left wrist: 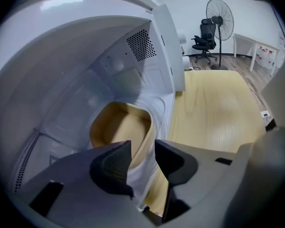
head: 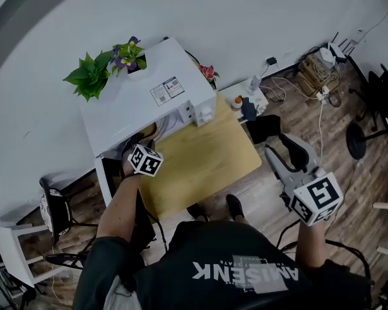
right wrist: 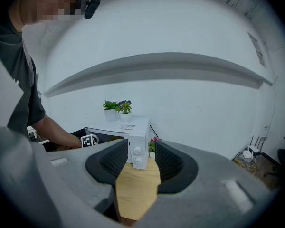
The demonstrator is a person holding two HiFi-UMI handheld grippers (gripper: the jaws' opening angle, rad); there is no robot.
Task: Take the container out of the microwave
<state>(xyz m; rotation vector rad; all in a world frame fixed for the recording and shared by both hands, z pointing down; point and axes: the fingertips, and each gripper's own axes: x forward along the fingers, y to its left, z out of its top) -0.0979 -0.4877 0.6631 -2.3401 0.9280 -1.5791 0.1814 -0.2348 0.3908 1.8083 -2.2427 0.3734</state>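
Observation:
A white microwave (head: 149,99) stands open at the back left of a wooden table (head: 210,157). Inside it a tan, rounded-square container (left wrist: 118,127) rests on the glass turntable (left wrist: 154,106). My left gripper (left wrist: 142,148) reaches into the cavity, and its marker cube (head: 145,161) shows at the opening. Its jaws stand open on either side of the container's near rim, with a gap at each pad. My right gripper (head: 279,146) hangs off the table's right side, over the floor. It is open and holds nothing, aimed toward the microwave (right wrist: 128,137) from a distance.
Two potted plants (head: 90,75) sit on the microwave's top, whose door (head: 103,176) swings out to the left. Small bottles (head: 242,102) stand on a side table behind the wooden one. A black chair (head: 291,148) and cables (head: 317,70) lie to the right; a fan (left wrist: 218,18) is beyond.

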